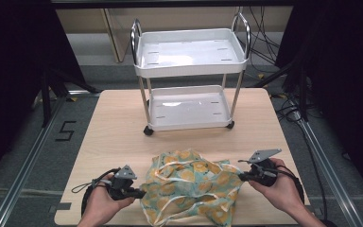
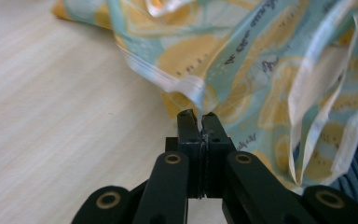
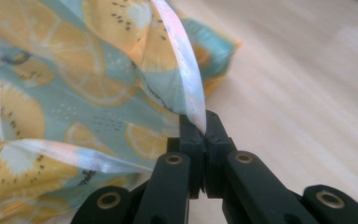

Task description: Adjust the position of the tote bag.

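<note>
The item in hand was a thin printed bag, teal with yellow citrus slices and a pale edge band, lying crumpled on the wooden table between the two grippers. From its loose folds and creased, glossy surface it was judged light, limp and probably slippery; it would hold no shape of its own and would sag wherever unsupported. Tearing appeared unlikely under gentle tension, though a sharp pull could strain the film at the pinch points. The pale band along the rim looked the soundest place to take hold, being doubled and easier to pinch than the open panel.

The left gripper sat at the bag's left margin. In the left gripper view its jaws stood pressed together with a sliver of the pale band caught between the tips, the rest of the bag spreading ahead and to the right of them.

The right gripper sat at the opposite margin. In the right gripper view its jaws were likewise clamped on the pale band, which rose upward from the tips, with the body of the bag billowing to their left.

A white two-tier cart stood well beyond both grippers, at the far side of the table.
</note>
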`<state>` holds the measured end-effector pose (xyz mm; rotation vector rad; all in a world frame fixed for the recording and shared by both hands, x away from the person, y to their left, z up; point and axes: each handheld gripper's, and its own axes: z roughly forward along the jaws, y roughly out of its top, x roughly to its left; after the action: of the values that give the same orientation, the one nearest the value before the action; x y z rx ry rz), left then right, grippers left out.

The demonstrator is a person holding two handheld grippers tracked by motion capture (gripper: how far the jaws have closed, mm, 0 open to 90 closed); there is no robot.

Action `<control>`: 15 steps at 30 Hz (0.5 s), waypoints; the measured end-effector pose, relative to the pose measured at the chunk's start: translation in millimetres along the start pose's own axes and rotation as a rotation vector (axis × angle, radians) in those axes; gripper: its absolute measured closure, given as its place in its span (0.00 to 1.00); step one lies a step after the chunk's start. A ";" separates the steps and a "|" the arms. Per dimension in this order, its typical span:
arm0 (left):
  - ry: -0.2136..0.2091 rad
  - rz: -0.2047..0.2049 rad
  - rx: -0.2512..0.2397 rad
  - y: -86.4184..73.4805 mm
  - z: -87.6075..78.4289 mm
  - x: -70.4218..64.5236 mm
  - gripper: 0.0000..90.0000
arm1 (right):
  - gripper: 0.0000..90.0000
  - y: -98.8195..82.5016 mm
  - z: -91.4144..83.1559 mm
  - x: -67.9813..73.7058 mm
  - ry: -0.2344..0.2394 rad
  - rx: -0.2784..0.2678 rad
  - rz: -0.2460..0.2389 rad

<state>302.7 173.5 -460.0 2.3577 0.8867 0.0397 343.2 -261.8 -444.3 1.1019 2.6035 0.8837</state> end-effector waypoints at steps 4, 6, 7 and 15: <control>-0.019 0.033 0.010 4.9 3.4 -6.9 0.98 | 1.00 4.5 5.8 -8.0 -0.048 -0.037 -0.040; -0.022 0.022 -0.001 6.5 4.0 -8.4 0.98 | 0.96 7.5 2.8 -7.7 -0.043 0.005 -0.032; -0.019 0.033 0.002 7.4 3.0 -7.8 0.97 | 0.90 7.9 2.8 -7.2 -0.044 0.004 -0.038; -0.008 0.024 -0.045 15.2 -2.6 -9.9 0.97 | 0.62 10.6 -34.5 10.8 -0.056 -0.120 -0.113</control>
<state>303.4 160.0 -447.7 2.3250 0.8444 0.0591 328.9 -264.0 -409.5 0.9261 2.5035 0.9557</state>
